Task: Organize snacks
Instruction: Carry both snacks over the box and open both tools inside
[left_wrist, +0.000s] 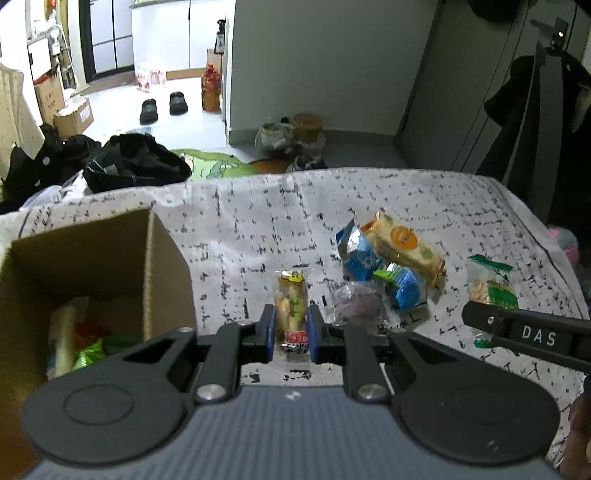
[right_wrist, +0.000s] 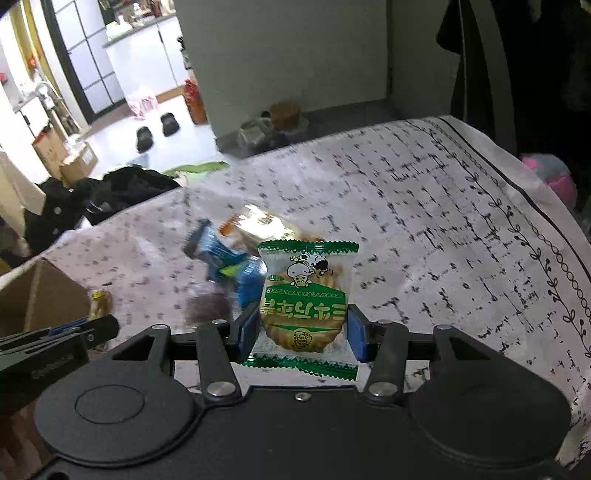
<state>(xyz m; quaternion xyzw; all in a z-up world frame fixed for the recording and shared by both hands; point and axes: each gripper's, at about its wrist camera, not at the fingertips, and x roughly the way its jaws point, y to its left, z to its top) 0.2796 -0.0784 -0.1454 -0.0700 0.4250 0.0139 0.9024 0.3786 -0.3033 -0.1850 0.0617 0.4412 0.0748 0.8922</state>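
My left gripper (left_wrist: 291, 328) is shut on a narrow clear snack packet (left_wrist: 291, 301) with a yellow cartoon top, held above the patterned cloth (left_wrist: 258, 229). Left of it stands an open cardboard box (left_wrist: 110, 254) with green and pale packets inside. A pile of snacks lies to the right: two blue packets (left_wrist: 360, 256), a long orange-labelled cracker pack (left_wrist: 406, 245) and a dark purple one (left_wrist: 360, 304). My right gripper (right_wrist: 301, 332) is shut on a green-and-white biscuit packet (right_wrist: 306, 291), lifted off the cloth; the same packet (left_wrist: 491, 284) shows in the left wrist view.
The cloth-covered table (right_wrist: 443, 206) ends at the far edge, with dark bags (left_wrist: 133, 162) and floor clutter beyond. A pink fluffy object (right_wrist: 554, 177) sits off the right side. The box corner (right_wrist: 40, 291) and the left gripper's arm (right_wrist: 59, 339) appear at the right wrist view's left.
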